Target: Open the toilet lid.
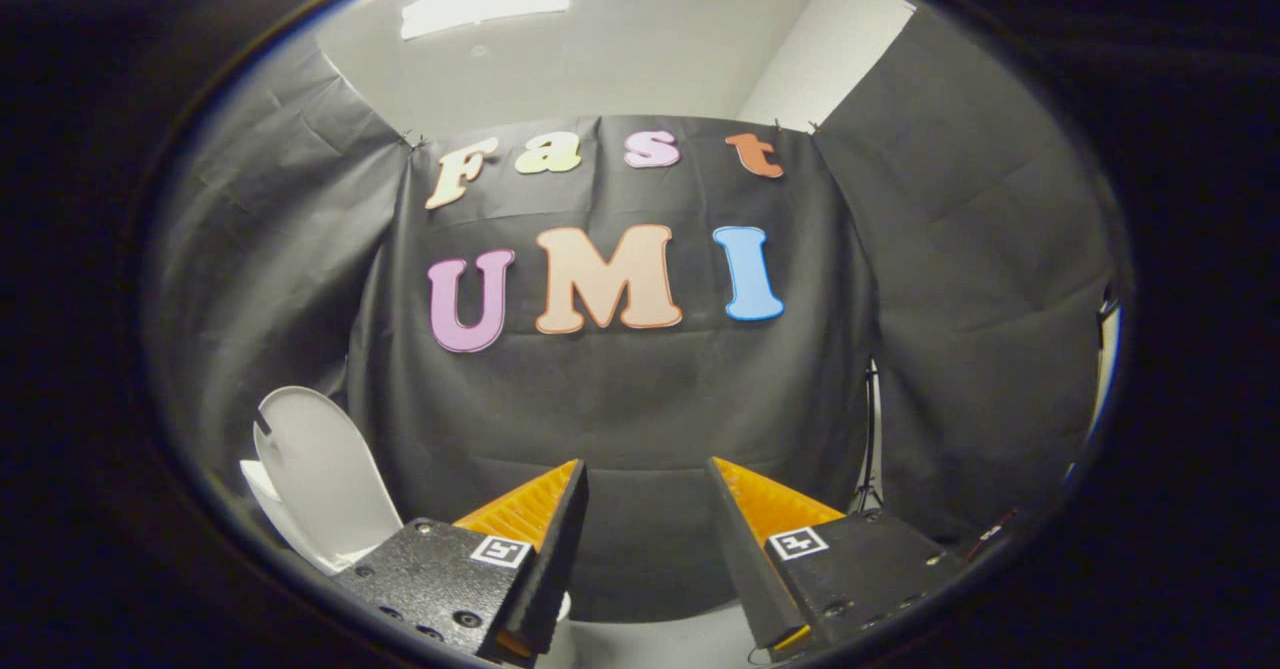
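A white toilet lid [320, 474] stands raised and upright, off to the left of my fingers and close to the black booth wall. A small white strip of the toilet body [258, 484] shows beside its lower edge. My gripper [648, 479] is open, its two fingers spread apart with nothing between them. It points at the back wall, well to the right of the lid and not touching it. The rest of the toilet is hidden below the fingers.
Black cloth walls [640, 399] close the booth at the back and on both sides. A thin stand [868, 449] rises at the right seam of the cloth. A pale floor patch [660, 639] lies under the fingers.
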A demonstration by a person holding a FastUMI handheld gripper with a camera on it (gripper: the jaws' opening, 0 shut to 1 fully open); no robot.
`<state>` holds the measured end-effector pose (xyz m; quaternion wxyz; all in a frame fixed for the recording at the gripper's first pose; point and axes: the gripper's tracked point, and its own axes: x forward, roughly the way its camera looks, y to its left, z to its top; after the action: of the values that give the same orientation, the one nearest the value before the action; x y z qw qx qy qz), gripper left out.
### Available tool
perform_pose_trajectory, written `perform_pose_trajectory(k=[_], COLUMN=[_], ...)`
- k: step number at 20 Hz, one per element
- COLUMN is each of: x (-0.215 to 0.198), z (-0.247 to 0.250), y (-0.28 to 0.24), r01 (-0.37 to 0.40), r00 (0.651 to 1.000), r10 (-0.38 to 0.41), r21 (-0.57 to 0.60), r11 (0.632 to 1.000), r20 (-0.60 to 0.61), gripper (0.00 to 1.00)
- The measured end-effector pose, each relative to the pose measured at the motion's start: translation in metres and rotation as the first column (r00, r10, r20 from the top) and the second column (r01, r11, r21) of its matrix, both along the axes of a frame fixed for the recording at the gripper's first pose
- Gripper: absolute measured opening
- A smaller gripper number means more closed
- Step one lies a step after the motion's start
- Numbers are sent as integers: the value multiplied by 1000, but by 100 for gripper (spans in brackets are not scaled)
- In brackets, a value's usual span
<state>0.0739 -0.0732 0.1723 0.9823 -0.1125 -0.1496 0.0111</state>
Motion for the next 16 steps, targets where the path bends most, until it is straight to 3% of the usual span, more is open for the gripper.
perform_pose_trajectory(k=[3,5,8,12,14,16], x=[2,2,10,5,8,5], z=[-16,-34,-54,-71,-70,-74], y=[-30,-28,-44,-31,-43,-40], r01=[47,-5,32,-49,-27,-63], r00=[999,998,990,981,984,982], r10=[-46,6,-30,43,21,55], r21=[22,15,13,-23,-35,-37], r11=[999,1000,999,999,999,997], r20=[-28,-70,-139,-188,-176,-182], gripper=[72,72,72,72,72,72])
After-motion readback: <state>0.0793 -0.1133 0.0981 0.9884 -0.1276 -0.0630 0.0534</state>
